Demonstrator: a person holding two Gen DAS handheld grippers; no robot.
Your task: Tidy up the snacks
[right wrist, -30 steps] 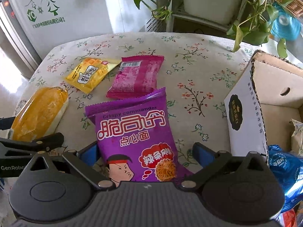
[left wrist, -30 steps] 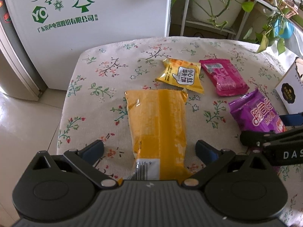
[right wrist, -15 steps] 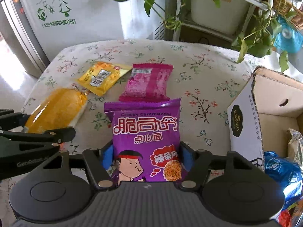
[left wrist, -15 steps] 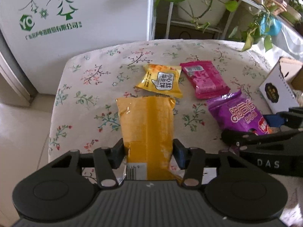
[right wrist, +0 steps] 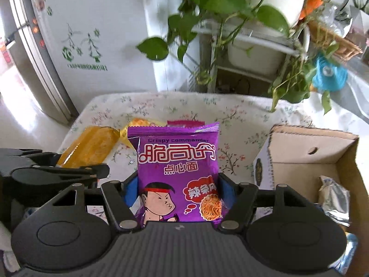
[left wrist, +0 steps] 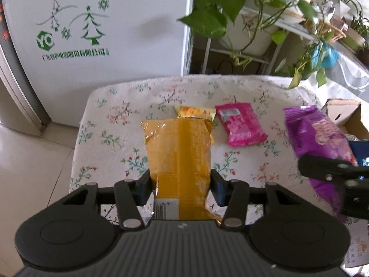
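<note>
Both grippers are gripping snack packets above the floral-cloth table.

The left gripper [left wrist: 180, 190] is pinching the long orange plastic snack packet [left wrist: 178, 159] between its jaws, and the right gripper [right wrist: 178, 192] is clamping the purple "Crispy commander" noodle-snack bag [right wrist: 178, 175], both packets sticking out forward. Beyond them, a small yellow sachet [left wrist: 196, 113] and a pink wrapped packet [left wrist: 239, 123] are lying on the flower-patterned tablecloth [left wrist: 115, 124]. An open brown cardboard box [right wrist: 309, 161] is sitting to the right, holding a silver foil packet [right wrist: 334, 200].
</note>
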